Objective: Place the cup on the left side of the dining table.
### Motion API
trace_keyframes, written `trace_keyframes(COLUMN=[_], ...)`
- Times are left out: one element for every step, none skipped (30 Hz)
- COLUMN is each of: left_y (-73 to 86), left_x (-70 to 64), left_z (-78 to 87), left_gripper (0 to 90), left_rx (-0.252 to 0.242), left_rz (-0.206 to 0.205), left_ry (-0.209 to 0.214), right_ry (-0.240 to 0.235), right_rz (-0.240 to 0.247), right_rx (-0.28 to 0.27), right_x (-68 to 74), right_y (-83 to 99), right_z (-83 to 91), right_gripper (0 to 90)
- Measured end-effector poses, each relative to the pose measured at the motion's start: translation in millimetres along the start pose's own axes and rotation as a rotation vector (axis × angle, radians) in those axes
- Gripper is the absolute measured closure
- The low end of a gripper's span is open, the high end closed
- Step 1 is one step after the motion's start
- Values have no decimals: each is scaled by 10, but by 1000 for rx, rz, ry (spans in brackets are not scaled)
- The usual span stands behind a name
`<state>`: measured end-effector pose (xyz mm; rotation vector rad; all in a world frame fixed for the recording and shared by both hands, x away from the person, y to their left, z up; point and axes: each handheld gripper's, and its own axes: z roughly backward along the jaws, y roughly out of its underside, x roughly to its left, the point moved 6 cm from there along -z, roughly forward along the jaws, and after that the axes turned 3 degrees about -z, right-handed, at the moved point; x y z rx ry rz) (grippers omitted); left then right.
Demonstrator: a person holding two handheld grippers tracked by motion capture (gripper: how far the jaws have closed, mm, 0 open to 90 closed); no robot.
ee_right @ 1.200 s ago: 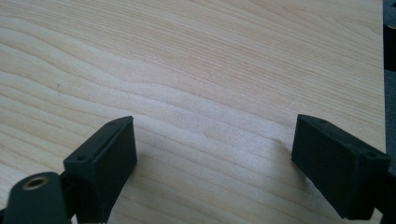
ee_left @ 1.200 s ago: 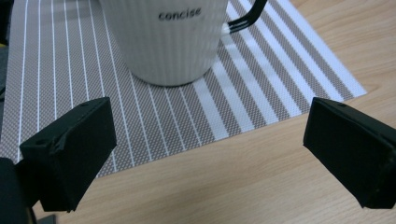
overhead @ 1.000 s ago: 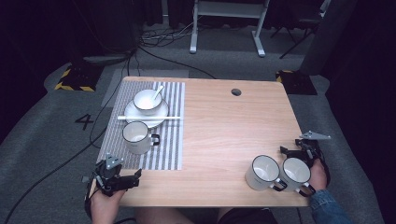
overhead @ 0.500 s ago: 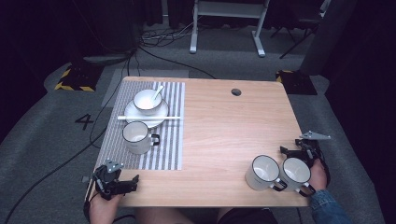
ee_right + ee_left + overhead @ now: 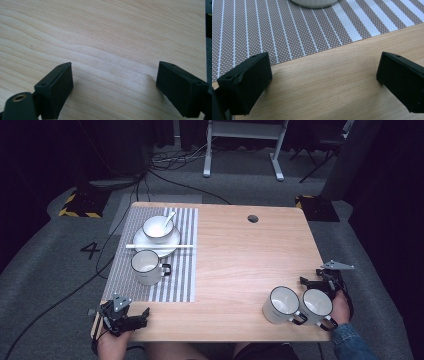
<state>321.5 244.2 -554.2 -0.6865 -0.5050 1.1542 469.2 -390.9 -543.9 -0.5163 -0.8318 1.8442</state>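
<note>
now left claw [image 5: 131,318] drawn back to table [image 5: 240,260] near edge, jaws apart; right claw [image 5: 320,285] unmoved, spread.

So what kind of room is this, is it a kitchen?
Probably not a kitchen. It looks like a lab or studio set up for recording: a wooden table on grey carpet with cables across the floor, a painted number 4, and dark surroundings. The mugs are just props.
</note>
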Motion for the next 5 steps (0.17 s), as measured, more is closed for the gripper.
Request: trace_keyframes(left_y=[-1,-3,-5,-7,-7], left_x=[-1,0,0,-4,-4], left_z=[2,0,0,0,0], left_gripper=[3,3,3,4,4], left_rx=[6,4,6,10,10], left_rz=[2,3,3,8,8], left_ry=[3,-2,-3,-1,-1], right_ry=[-1,0,0,0,0], right_rz=[-5,-4,-4,1,-5], right_rx=[2,1,1,0,1], right_x=[5,4,4,-1,4], right_y=[0,0,0,0,0], right_z=[2,2,1,0,2], right_gripper=[140,140,140,140,140])
